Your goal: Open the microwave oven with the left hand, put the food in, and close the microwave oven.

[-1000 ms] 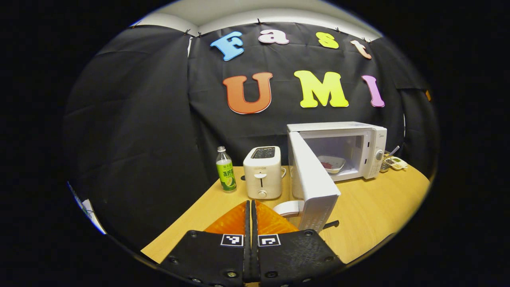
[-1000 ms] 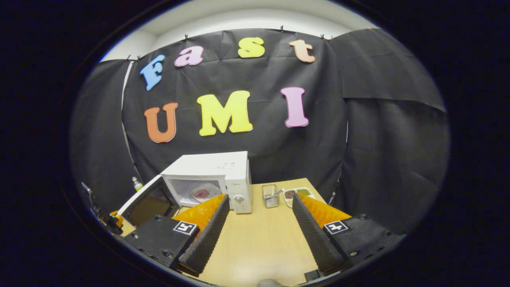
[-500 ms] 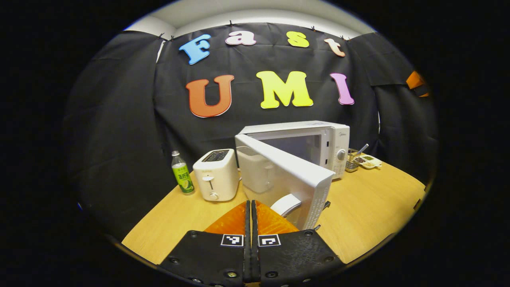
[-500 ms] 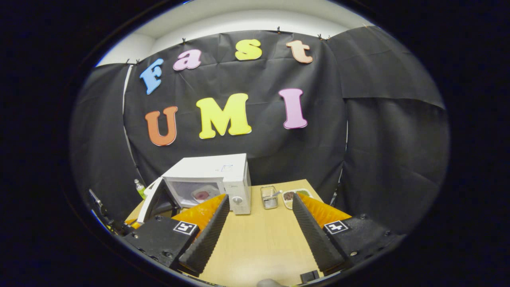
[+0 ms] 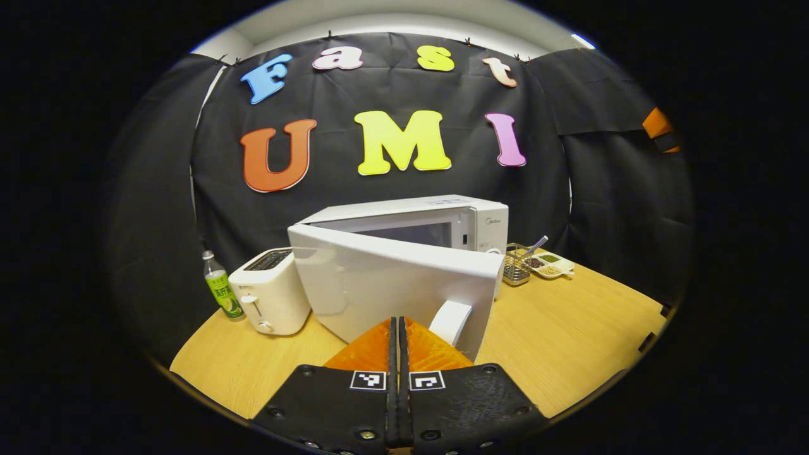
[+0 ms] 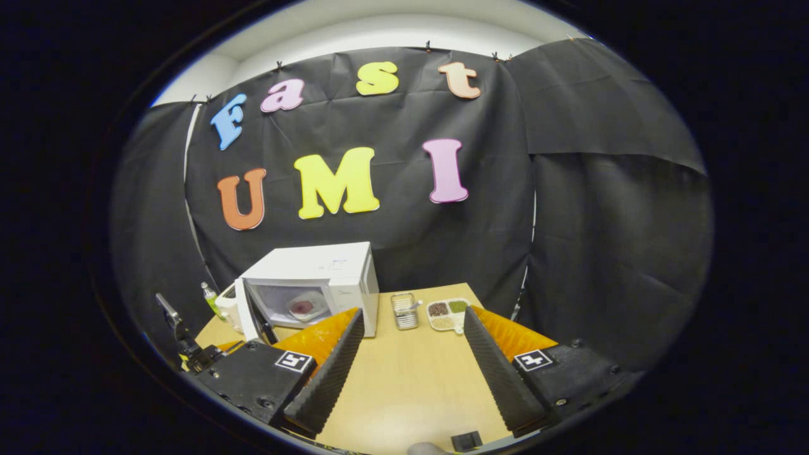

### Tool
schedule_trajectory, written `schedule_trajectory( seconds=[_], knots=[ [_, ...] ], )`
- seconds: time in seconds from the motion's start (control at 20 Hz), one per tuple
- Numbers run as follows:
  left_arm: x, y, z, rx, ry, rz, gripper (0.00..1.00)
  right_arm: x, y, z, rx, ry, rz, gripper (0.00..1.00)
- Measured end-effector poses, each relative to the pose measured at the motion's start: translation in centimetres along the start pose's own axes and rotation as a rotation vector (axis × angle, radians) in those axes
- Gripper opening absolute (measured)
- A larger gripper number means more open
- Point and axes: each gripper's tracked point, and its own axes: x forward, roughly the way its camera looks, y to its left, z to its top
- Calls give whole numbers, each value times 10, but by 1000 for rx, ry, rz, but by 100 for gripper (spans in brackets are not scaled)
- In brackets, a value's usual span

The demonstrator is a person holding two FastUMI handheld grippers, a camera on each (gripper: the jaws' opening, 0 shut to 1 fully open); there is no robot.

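The white microwave [image 5: 442, 215] stands at the back of the wooden table [image 5: 569, 322], its door [image 5: 379, 284] swung partway across the opening. My left gripper [image 5: 398, 323] is shut with nothing between its fingers, its tips low against the door's outer face, just left of the white handle [image 5: 450, 321]. In the right gripper view the microwave [image 6: 328, 265] shows its door [image 6: 248, 309] ajar, and a plate with red food [image 6: 302, 308] lies inside. My right gripper [image 6: 411, 354] hangs open above the table [image 6: 411, 385], holding nothing.
Left of the microwave stand a white toaster [image 5: 268, 300] and a green-labelled bottle [image 5: 218, 291]. To its right are a wire basket [image 5: 517, 268] and a seasoning tray [image 5: 550, 264], which are the basket [image 6: 402, 311] and tray [image 6: 445, 313] in the right gripper view.
The microwave door has swung from wide open to partly across the opening, with my shut left gripper following its outer face. The right gripper stays open and has barely shifted.
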Motion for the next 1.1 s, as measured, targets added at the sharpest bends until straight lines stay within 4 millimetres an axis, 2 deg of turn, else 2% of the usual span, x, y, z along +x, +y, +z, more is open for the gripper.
schedule_trajectory(
  seconds=[0.2, 0.4, 0.7, 1.1],
  knots=[
    [29, -28, 13, 22, -13, -44, 0, 2, -18, 2, -1, 2, -14, 100],
    [59, -46, 19, 46, -15, -72, 0, 9, -34, 2, -2, 14, -30, 100],
    [107, -51, 27, 24, -8, -61, 0, 17, -63, 9, -9, 14, -73, 100],
    [158, -69, 40, 7, -18, -76, 0, 32, -73, 7, -6, 36, -94, 100]
  ],
)
